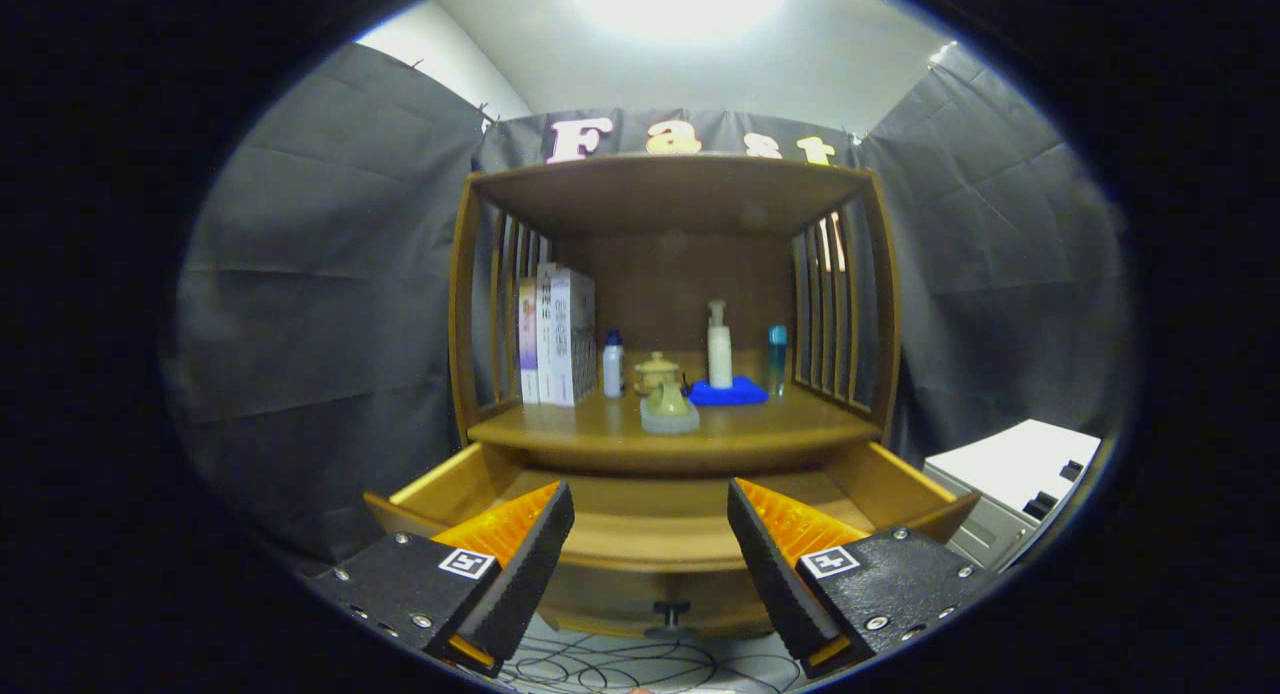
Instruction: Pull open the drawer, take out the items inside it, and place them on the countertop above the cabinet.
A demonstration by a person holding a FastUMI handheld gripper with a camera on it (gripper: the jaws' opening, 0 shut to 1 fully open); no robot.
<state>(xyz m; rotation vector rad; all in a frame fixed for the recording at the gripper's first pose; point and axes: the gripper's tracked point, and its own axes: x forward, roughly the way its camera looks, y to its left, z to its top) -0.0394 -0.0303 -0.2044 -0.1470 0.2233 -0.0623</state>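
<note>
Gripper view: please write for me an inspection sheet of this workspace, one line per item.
Surface: wooden countertop of the cabinet, under a shelf roof with slatted sides.
Job's things: drawer pulled open; the part of its inside that shows looks empty; knob on its front.
Clutter: books, small white bottle, teapot, pale green dish, pump bottle on a blue pad, teal bottle.
Grippers: gripper before the drawer, jaws wide apart, holding nothing.
Cables: thin cables on the floor below the drawer.
Surroundings: black cloth wall; white unit beside the cabinet.
</note>
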